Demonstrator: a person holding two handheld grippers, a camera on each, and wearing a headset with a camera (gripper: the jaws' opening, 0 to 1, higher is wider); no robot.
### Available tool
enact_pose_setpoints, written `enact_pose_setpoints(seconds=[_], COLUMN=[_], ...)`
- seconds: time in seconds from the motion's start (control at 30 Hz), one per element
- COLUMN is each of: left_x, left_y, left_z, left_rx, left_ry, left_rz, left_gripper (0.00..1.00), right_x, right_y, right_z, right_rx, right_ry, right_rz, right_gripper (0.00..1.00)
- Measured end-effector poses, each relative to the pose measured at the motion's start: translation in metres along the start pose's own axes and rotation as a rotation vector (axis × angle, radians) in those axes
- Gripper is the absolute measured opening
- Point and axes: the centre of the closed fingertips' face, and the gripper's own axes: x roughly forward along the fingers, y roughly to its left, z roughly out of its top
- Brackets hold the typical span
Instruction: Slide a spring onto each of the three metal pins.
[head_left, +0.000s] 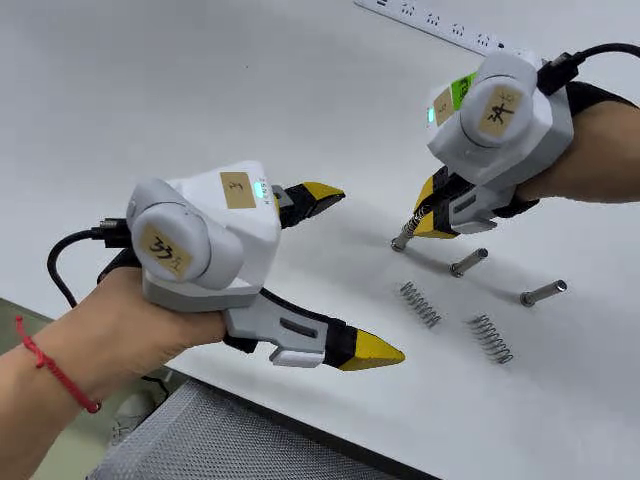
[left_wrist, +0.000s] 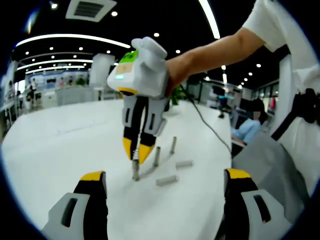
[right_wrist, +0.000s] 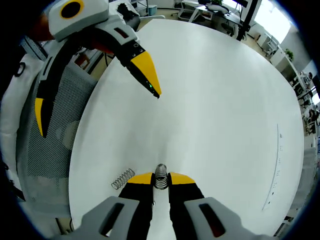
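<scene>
Right gripper (head_left: 425, 228) clamped on small coiled steel spring (right_wrist: 160, 175), likely steering it onto short grey metal pin (head_left: 399, 243). Left gripper (head_left: 370, 272) jaws apart, idle by near edge of white tabletop (head_left: 200, 120).

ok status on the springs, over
Left tool open, empty. Right tool shut on a spring. Two more springs, two pins loose on table. Nothing in the way.

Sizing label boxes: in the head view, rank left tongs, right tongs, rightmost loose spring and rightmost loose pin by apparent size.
Largest: left tongs, nearest the camera.
Then right tongs.
Smallest: rightmost spring and rightmost pin, about alike.
</scene>
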Motion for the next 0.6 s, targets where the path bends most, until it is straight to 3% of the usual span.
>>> enact_pose_setpoints(seconds=[0.6], left_x=[-0.002], left_y=[0.0], left_z=[-0.002], left_rx=[-0.003], left_ry=[0.001], left_rz=[0.001], left_gripper=[0.98], right_x=[0.024], right_y=[-0.002], right_z=[-0.008], right_rx=[0.01], right_ry=[0.019], right_rz=[0.002], right_gripper=[0.12])
